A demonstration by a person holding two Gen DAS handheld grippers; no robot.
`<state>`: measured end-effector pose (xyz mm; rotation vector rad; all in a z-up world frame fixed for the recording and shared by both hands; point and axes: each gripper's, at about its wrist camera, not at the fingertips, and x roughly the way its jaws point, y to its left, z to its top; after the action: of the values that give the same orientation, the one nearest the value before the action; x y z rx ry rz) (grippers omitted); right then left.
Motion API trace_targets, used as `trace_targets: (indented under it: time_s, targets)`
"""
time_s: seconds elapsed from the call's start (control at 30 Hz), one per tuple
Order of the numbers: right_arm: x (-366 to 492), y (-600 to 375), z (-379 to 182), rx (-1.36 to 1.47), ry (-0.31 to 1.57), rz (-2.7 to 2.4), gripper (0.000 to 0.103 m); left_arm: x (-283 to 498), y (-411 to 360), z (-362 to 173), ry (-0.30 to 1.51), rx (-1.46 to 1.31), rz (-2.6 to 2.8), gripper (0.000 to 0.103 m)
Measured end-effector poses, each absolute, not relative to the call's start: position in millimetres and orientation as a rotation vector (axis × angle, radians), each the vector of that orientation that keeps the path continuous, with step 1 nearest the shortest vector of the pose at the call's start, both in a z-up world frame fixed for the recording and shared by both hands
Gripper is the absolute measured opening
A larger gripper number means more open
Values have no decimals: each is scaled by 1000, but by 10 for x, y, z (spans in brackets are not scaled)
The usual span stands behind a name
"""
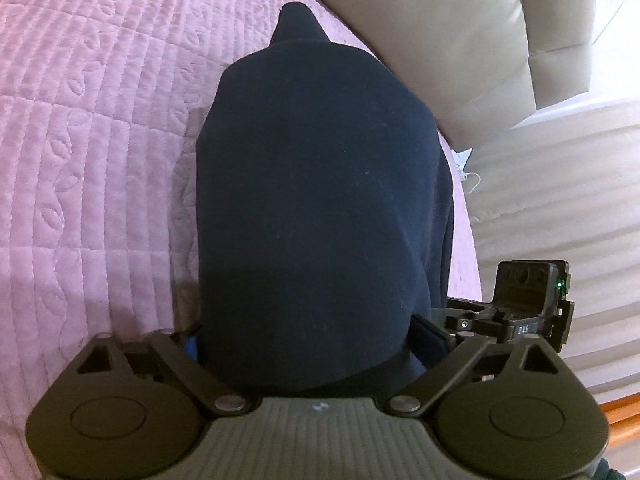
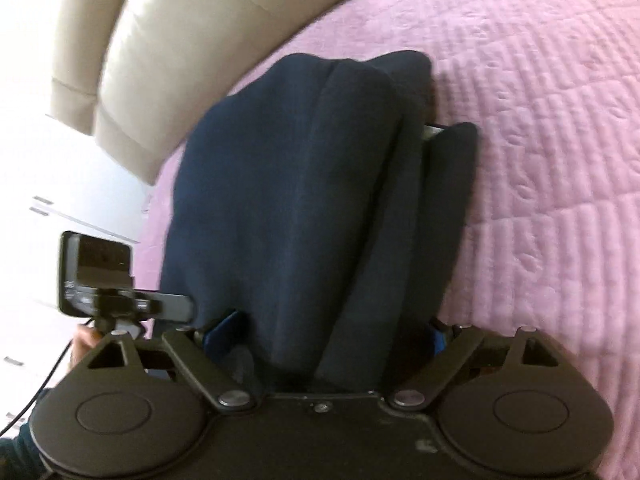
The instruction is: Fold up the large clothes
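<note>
A dark navy garment [image 1: 316, 184] is draped over my left gripper [image 1: 308, 344] and hides its fingers; the jaws are closed on the cloth. The garment hangs forward over the pink quilted bedspread [image 1: 88, 128]. In the right wrist view the same navy garment [image 2: 288, 208] lies in thick folds over my right gripper [image 2: 320, 344], whose fingers are mostly covered and shut on the fabric. A bit of one black finger [image 2: 434, 132] shows through the folds.
A beige padded headboard [image 1: 440, 32] [image 2: 168, 40] borders the bed. White bedding [image 1: 560, 184] lies to the right in the left wrist view. White furniture [image 2: 60, 184] stands at the left in the right wrist view. The pink bedspread [image 2: 540, 140] spreads out on the right.
</note>
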<state>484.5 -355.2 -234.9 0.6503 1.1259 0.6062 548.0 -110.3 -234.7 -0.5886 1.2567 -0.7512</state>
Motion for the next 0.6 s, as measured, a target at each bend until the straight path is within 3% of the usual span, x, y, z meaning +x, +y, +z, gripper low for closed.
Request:
trace_targets:
  time_s: [0.03, 0.07, 0.1, 0.27, 0.6]
  targets:
    - [4808, -3525, -2323, 647, 1112, 595, 74, 5470, -1116, -2332, 1254, -579, -747, 86]
    - [4758, -3501, -2284, 664, 1095, 591, 44, 5459, -1093, -2310, 1249, -577, -743, 80]
    - [4719, -3473, -2240, 668, 1086, 569, 42, 5441, -1085, -2290, 1243, -573, -740, 74]
    - [4509, -3356, -1886, 627, 1039, 537, 39, 5340, -1113, -2067, 1212, -537, -737, 68]
    - [3677, -2920, -763, 576, 934, 576, 39, 4536, -810, -978, 1088, -479, -761, 69]
